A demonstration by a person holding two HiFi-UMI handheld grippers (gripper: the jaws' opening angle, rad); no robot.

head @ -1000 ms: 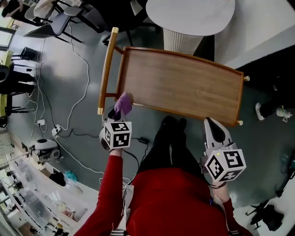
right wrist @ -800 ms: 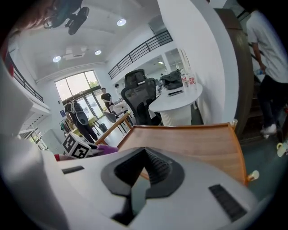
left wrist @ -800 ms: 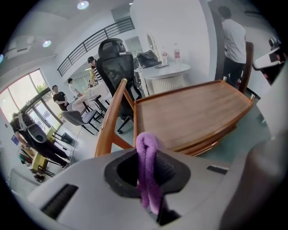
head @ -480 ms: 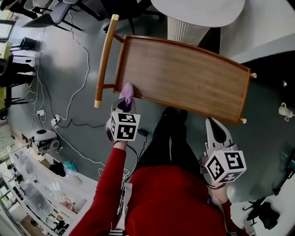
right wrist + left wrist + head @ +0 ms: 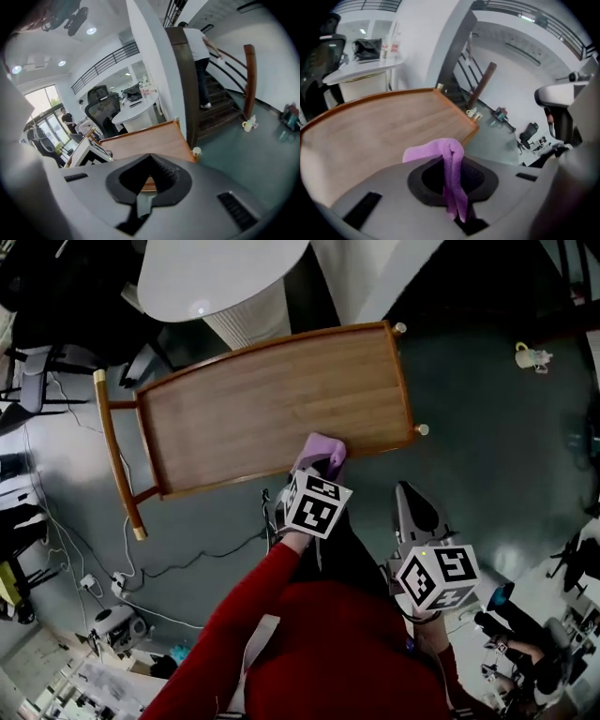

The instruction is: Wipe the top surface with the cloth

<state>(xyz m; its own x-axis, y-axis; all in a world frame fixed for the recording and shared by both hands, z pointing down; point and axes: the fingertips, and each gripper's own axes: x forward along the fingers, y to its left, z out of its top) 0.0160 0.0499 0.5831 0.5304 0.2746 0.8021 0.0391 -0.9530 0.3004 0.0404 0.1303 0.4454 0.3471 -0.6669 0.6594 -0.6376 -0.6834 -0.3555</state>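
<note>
The wooden cart top (image 5: 262, 409) is a raised-rim tray, seen from above in the head view. A purple cloth (image 5: 319, 447) lies over its near rim, close to the right-hand end. My left gripper (image 5: 324, 465) is shut on that cloth. In the left gripper view the cloth (image 5: 449, 154) hangs pinched between the jaws of the left gripper (image 5: 452, 161), with the wooden top (image 5: 379, 126) beyond it. My right gripper (image 5: 405, 493) is held off the cart, near the person's hip. Its jaws are together with nothing in them, as the right gripper (image 5: 149, 176) view shows.
A round white table (image 5: 220, 277) stands just beyond the cart. The cart's handle bar (image 5: 114, 456) is at its left end. Cables (image 5: 187, 563) run over the floor at lower left. A mug (image 5: 532, 355) sits on the floor at right, by a staircase (image 5: 225, 103) with a person on it.
The left gripper has carried the cloth along the cart's near rim, from the handle-end corner towards the far end. The head view has swung round. The right gripper stays at the person's side.
</note>
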